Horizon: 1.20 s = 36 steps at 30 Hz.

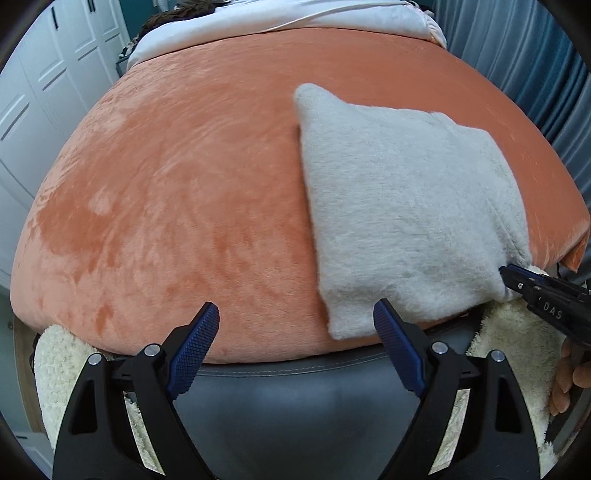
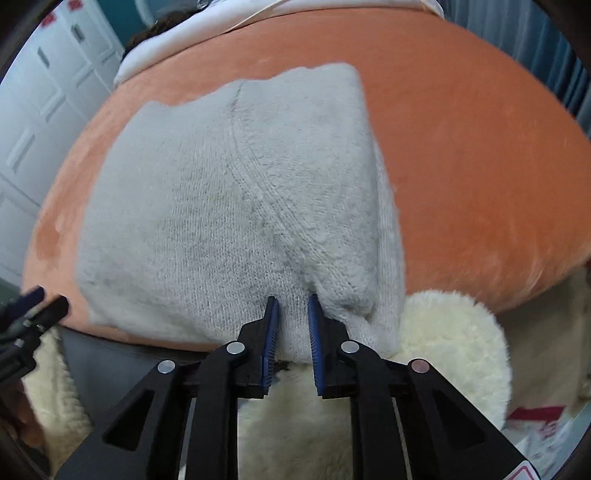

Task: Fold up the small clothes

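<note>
A white fuzzy knit garment lies folded on the orange blanket, toward its right side and front edge. My left gripper is open and empty, just left of the garment's near corner. My right gripper is shut on the garment's near edge, with knit cloth pinched between its blue pads. The right gripper also shows in the left wrist view, gripping the garment's right corner. The left gripper shows blurred at the left edge of the right wrist view.
The orange blanket covers a bed, with white bedding at the far end. A grey seat with cream fleece sits at the front edge. White closet doors stand left, blue curtains right.
</note>
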{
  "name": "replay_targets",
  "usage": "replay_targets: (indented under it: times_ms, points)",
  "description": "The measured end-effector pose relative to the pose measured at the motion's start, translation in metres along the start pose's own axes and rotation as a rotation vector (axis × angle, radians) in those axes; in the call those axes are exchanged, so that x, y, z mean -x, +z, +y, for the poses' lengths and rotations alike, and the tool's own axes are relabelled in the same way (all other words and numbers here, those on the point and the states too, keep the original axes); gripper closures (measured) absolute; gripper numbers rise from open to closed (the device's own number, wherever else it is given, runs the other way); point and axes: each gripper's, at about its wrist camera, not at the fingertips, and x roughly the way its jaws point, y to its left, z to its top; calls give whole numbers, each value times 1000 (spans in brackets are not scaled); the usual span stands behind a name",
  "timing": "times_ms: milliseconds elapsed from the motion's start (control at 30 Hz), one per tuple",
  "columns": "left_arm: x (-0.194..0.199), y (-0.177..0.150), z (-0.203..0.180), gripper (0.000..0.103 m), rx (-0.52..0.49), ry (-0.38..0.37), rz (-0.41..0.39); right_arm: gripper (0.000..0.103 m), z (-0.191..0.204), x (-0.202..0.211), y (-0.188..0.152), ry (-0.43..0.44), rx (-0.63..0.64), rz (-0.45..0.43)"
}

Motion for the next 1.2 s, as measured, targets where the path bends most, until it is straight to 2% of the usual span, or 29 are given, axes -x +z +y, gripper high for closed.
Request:
replay_targets:
  times_ms: [67,133,233,333,367,400,433,500,533,600,667,767,833,1000,1200]
  points:
    - [0,4,-8,20,-21,-5,-5,89,-3,16,6,38,-24,-47]
    - [-1,10,-13,18,-21,-46,-11,85,-8,29,15,79,-55,-88]
    - [-12,23,-14,14,26,-101,1,73,-21,28,28,125,-98,-108]
    - [-27,39,-11,14,68,-110,36,73,-26,26,35,148,-143,-133]
    - [-28,44,-9,14,91,-126,39,68,-27,31,36,152,-150,-159]
    - [-28,48,-7,14,108,-136,38,54,-31,38,36,136,-154,-180]
    - [-27,51,-5,14,123,-150,33,53,-33,45,35,127,-160,-201]
    - [-25,57,-3,11,135,-170,24,53,-39,53,36,161,-174,-222]
    - [-27,59,-3,11,137,-171,24,50,-44,54,38,164,-193,-227]
    - [-36,61,-7,11,136,-177,43,41,-53,46,44,145,-212,-218]
    - [-48,65,-11,11,139,-194,72,40,-63,26,53,127,-226,-165]
    - [-68,70,-16,10,155,-221,96,36,-67,-10,60,149,-259,-72]
    - [-75,72,-15,6,182,-232,103,34,-64,-26,60,182,-268,-39]
    - [-91,77,-14,5,247,-272,129,26,-55,-45,59,245,-277,-28]
    - [-101,85,-21,5,294,-270,134,23,-52,-53,59,292,-278,-40]
